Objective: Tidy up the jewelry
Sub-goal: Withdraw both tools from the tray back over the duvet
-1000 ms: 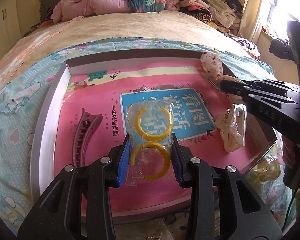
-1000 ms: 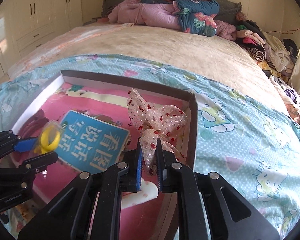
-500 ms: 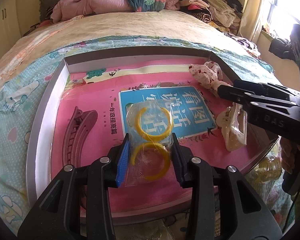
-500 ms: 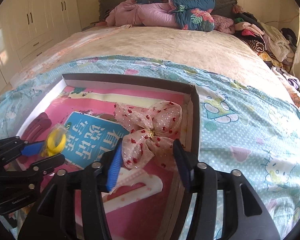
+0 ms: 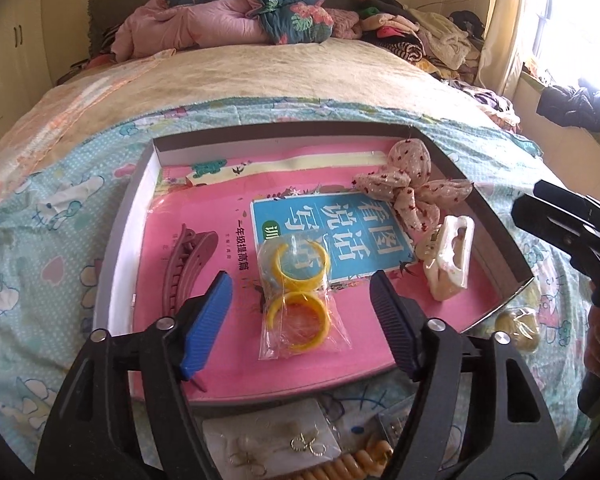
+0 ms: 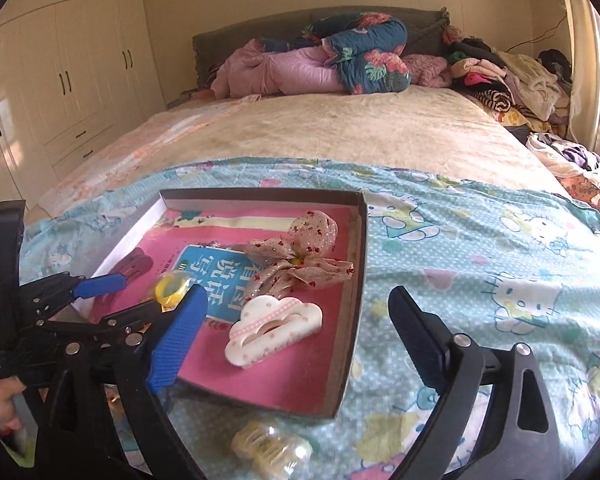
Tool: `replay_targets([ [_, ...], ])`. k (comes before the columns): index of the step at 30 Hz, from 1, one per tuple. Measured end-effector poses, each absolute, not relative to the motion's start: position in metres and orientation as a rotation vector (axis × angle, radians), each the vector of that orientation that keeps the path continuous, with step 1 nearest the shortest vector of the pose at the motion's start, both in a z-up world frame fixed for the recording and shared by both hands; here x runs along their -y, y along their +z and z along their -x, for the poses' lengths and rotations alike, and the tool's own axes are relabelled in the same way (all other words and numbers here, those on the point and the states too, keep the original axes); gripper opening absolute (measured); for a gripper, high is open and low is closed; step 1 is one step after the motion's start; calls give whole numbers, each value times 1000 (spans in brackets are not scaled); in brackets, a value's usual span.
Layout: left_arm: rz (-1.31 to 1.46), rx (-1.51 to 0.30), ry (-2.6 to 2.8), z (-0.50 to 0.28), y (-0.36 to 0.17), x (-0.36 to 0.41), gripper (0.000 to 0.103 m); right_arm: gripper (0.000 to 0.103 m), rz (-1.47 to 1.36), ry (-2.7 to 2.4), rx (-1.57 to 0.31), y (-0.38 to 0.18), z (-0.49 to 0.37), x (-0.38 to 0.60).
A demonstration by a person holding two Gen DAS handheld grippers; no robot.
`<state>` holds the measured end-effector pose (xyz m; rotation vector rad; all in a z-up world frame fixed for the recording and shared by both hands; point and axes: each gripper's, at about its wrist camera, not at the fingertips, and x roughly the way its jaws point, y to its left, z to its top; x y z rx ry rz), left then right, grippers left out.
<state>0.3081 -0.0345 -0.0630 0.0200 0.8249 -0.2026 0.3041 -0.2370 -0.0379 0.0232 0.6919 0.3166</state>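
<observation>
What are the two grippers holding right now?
Nothing. The left gripper is open, with the bag of yellow bangles lying loose in the tray. The right gripper is open and empty too.

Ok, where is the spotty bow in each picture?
Left wrist view: the spotty bow lies upper right, in the box's far right corner.
Right wrist view: the bow lies centre, inside the box by its right wall.
Shared landmark: the white cloud clip lies just in front of it.
</observation>
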Motion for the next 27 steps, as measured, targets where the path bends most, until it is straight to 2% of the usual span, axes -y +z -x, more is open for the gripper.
replay_targets([
  [4, -12, -790, -184, -296, -50, 31, 86, 92, -34, 312, -667, -28, -286, 242],
  [7, -1, -773, -178, -289, -43, 27, 91, 92, -43, 314, -651, -22, -272, 244],
  [27, 51, -670, -161, -230, -10, 7, 91, 93, -13, 306, -572, -1, -203, 245],
])
